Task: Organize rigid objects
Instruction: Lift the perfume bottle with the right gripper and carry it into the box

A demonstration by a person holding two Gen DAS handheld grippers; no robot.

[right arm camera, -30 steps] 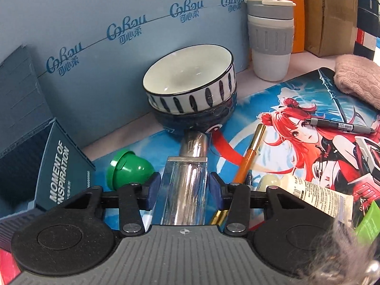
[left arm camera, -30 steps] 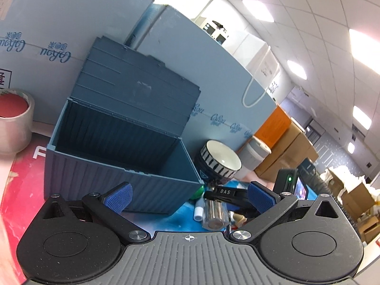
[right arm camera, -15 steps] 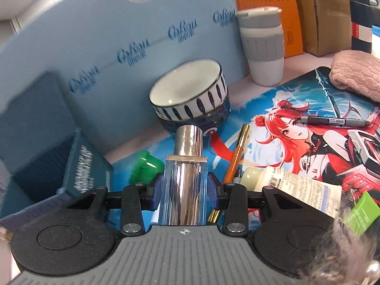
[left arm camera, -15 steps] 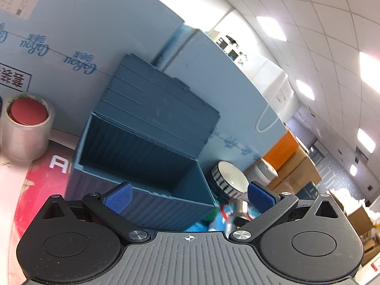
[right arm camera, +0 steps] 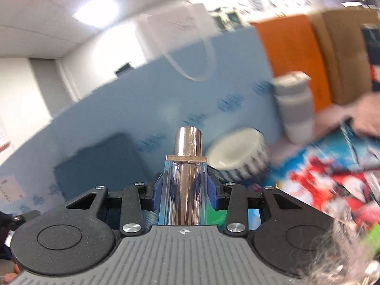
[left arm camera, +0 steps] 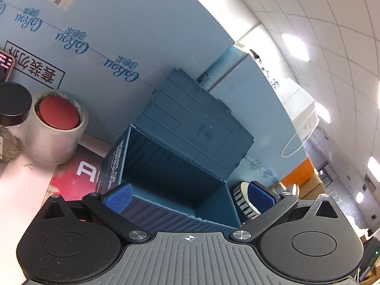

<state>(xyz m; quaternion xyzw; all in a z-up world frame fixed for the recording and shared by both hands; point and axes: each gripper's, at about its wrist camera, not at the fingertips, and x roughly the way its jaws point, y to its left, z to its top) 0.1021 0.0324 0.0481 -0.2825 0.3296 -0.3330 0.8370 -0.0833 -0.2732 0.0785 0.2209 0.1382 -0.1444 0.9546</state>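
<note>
- The right gripper point(right arm camera: 185, 191) clenches a clear perfume bottle point(right arm camera: 185, 185), lifted, silver cap forward.
- Only the left wrist view shows the open blue storage box point(left arm camera: 180, 166) interior; the left gripper point(left arm camera: 188, 196) is spread wide, holding nothing.
- A tape roll point(left arm camera: 55, 128) stands left of the box.

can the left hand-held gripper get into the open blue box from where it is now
Probably yes: the left hand-held gripper is open and empty, right at the blue box, whose lid is swung back and whose visible interior looks bare.
</note>
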